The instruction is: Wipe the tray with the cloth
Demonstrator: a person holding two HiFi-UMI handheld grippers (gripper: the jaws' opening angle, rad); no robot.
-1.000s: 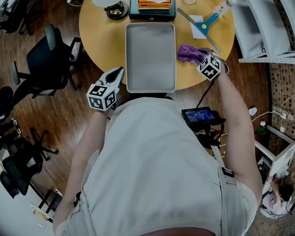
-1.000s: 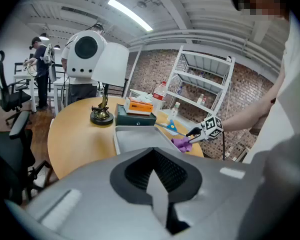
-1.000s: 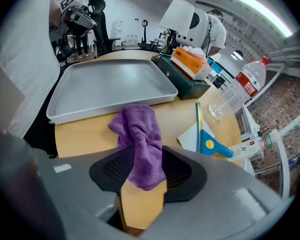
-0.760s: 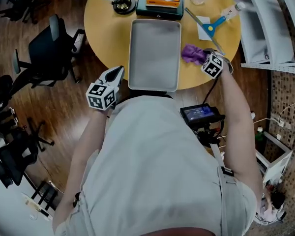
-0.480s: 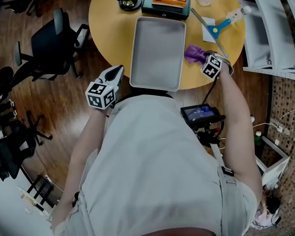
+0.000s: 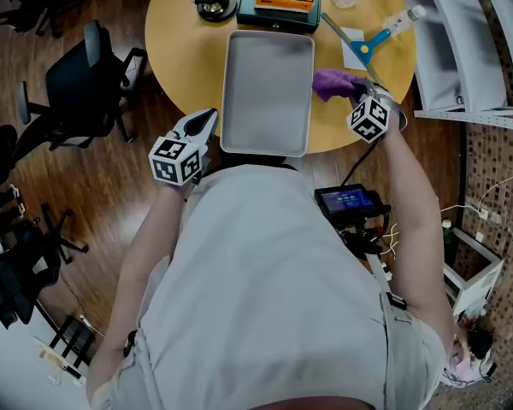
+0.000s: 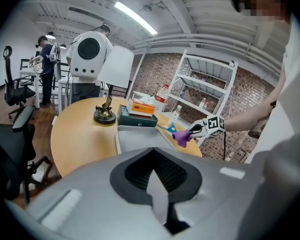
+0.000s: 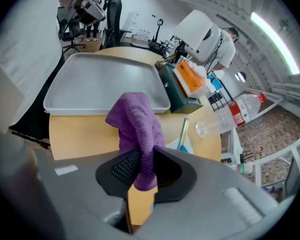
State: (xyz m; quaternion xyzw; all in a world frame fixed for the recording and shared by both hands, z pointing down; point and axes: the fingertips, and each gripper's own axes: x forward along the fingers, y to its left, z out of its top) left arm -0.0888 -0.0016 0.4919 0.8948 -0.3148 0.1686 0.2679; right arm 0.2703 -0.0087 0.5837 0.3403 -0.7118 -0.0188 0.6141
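**Purple cloth in hand, tray not yet wiped**

Only the pickup was done. The right gripper (image 8: 140, 171) had just closed its jaws and was clamped on the cloth (image 8: 137, 126), which hung bunched from them above the table (image 6: 179, 49), just beside the tray's right edge. The tray (image 6: 268, 92) lay bare and untouched, so all the wiping remained. A second earlier the cloth had lain on the table with the gripper over it. The left gripper (image 7: 157, 184), jaws together and empty, had stayed off the table's near edge.
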